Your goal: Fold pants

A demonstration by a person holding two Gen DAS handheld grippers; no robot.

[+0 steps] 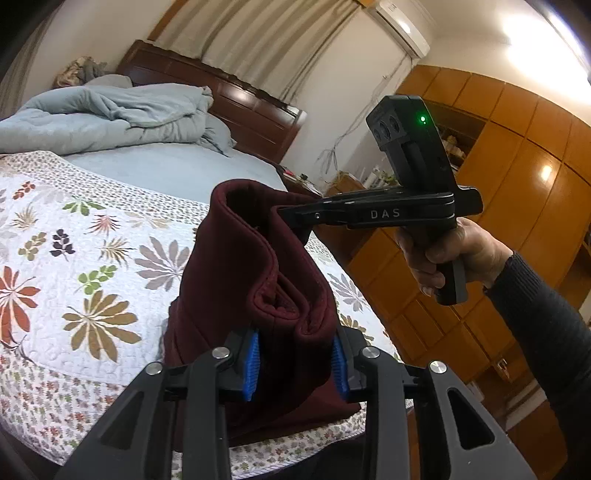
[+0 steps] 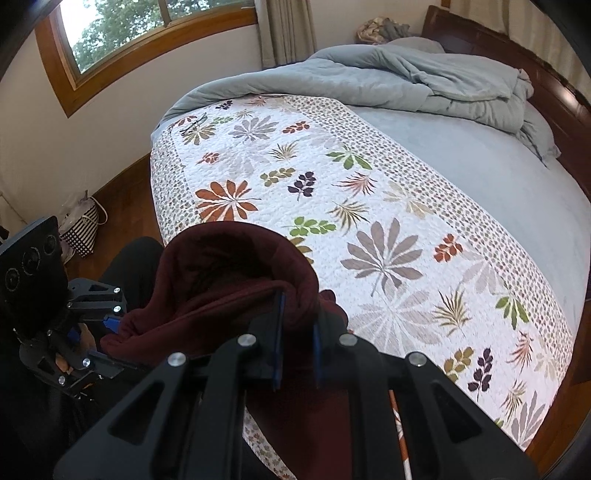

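Observation:
The dark maroon pants (image 1: 258,280) are lifted above the floral quilt (image 1: 92,240) at the bed's near edge. My left gripper (image 1: 295,363) is shut on a bunched edge of the pants between its blue pads. My right gripper (image 1: 291,218), held by a hand, is shut on the other end of the same edge. In the right wrist view my right gripper (image 2: 297,354) pinches the maroon pants (image 2: 229,280), and my left gripper (image 2: 110,325) grips them at lower left. The rest of the pants hangs down out of sight.
A rumpled blue duvet (image 2: 424,77) lies at the head of the bed by the dark wooden headboard (image 1: 229,92). Wooden wardrobes (image 1: 517,184) stand to the right. A checked bag (image 2: 79,229) sits on the floor under the window (image 2: 122,26).

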